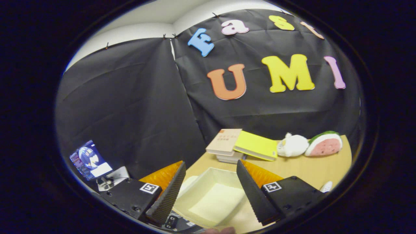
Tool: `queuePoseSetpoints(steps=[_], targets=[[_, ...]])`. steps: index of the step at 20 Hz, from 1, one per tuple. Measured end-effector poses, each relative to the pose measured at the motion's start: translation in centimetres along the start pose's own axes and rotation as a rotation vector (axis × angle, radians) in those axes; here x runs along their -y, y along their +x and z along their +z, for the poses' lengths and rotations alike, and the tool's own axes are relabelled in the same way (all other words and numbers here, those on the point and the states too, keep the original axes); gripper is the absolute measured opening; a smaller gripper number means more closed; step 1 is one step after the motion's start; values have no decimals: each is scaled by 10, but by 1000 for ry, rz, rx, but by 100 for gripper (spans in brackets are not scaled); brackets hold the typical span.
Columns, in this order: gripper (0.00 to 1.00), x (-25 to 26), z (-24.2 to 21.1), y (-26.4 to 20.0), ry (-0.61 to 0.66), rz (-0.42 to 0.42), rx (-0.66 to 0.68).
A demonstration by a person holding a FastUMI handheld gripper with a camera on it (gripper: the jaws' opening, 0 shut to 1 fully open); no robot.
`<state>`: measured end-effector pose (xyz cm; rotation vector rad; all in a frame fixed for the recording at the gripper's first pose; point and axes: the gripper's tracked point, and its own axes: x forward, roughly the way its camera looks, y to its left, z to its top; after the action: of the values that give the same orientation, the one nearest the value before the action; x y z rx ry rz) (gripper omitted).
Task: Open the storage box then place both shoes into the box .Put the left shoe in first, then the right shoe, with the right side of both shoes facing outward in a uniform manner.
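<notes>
My gripper (pixel 211 167) is open, its two black ribbed fingers (pixel 167 195) spread wide with nothing between them. Below and just beyond the fingers sits a white storage box (pixel 208 182), seen from above with its pale inside bottom showing and nothing in it. It rests on the light wooden table (pixel 302 165). A white object (pixel 326 186), partly hidden behind the right finger, lies on the table; I cannot tell what it is.
Beyond the box lie stacked books (pixel 224 143) and a yellow book (pixel 256 146). To their right sit a white plush toy (pixel 292 144) and a watermelon-slice plush (pixel 325 143). A lit screen (pixel 89 159) stands left of the fingers. A fingertip (pixel 219 230) shows below the box.
</notes>
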<state>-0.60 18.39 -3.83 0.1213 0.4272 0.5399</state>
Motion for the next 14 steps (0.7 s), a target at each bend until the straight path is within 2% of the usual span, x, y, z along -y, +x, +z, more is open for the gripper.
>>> queuePoseSetpoints(steps=[4, 7, 9, 14], targets=[[100, 97, -26, -33, 74, -225, -31], [100, 177, -71, -58, 111, -381, -117], [100, 213, -114, -63, 138, -426, -225], [100, 260, -197, -47, 195, -410, -435]])
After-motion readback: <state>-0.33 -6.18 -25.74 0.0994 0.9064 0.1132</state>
